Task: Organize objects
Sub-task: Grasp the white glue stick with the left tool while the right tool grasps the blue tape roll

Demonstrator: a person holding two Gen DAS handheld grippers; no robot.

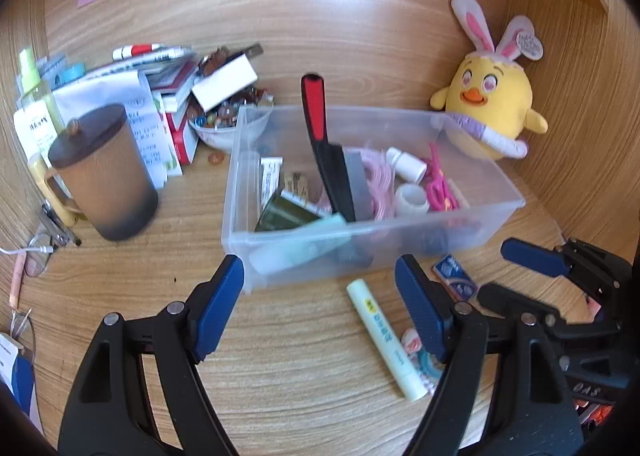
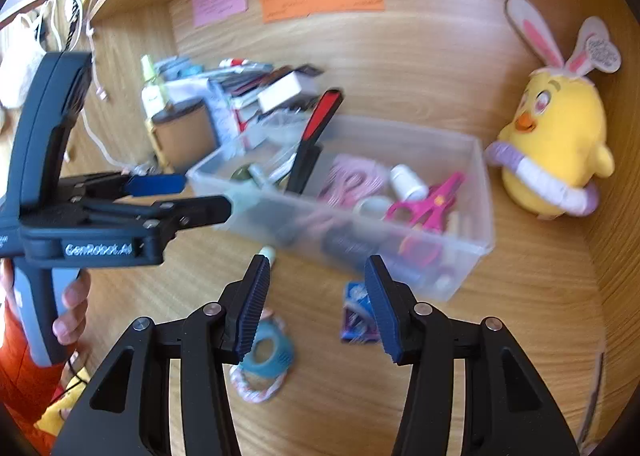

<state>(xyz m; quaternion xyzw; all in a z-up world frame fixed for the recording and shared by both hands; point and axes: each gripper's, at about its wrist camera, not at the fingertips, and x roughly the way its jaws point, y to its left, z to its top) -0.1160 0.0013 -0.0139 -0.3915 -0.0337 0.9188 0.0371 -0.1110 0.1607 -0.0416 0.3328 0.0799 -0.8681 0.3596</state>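
Hovering with jaws wide and empty, the right gripper (image 2: 316,304) and left gripper (image 1: 320,308) face a light, slippery lip-balm tube (image 1: 386,338) lying on the tabletop (image 1: 300,396) before the clear bin (image 1: 516,202), best pinched mid-barrel

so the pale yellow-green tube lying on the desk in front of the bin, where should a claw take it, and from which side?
Grip the tube mid-barrel, coming from above with the fingers across its narrow width. It lies flat on the desk, long axis running diagonally away from the clear bin. The left claw is open and nearest; rotate it to straddle the barrel.
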